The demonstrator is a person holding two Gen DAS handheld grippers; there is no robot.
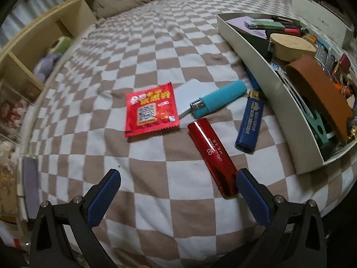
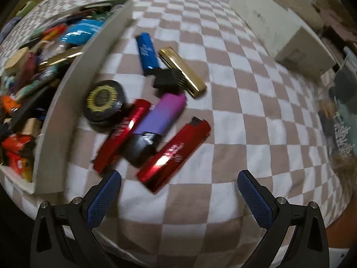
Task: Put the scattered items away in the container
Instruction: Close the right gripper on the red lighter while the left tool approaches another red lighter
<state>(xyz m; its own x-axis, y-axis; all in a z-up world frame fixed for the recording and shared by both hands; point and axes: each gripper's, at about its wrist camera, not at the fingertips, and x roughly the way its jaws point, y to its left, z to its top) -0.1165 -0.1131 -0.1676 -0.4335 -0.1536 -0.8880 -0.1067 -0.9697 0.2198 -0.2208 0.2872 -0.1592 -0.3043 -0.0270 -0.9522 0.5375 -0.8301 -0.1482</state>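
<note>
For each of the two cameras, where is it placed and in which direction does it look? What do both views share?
Left wrist: sits on the left gripper, looking forward over the checkered bedspread at the red lighter and red sachet; its own open blue-padded fingers show.
Right wrist: sits on the right gripper, looking at a lighter pile; open fingers show.
Shared: the bedspread and the full container, at right for the left view, at left for the right.

Each gripper, left and right, is built from black angular arms. Blue textured pads are fitted on the inner faces of the fingers. Silver round screws are seen just behind the pads.

Left claw (jaws wide apart) beside red lighter.
</note>
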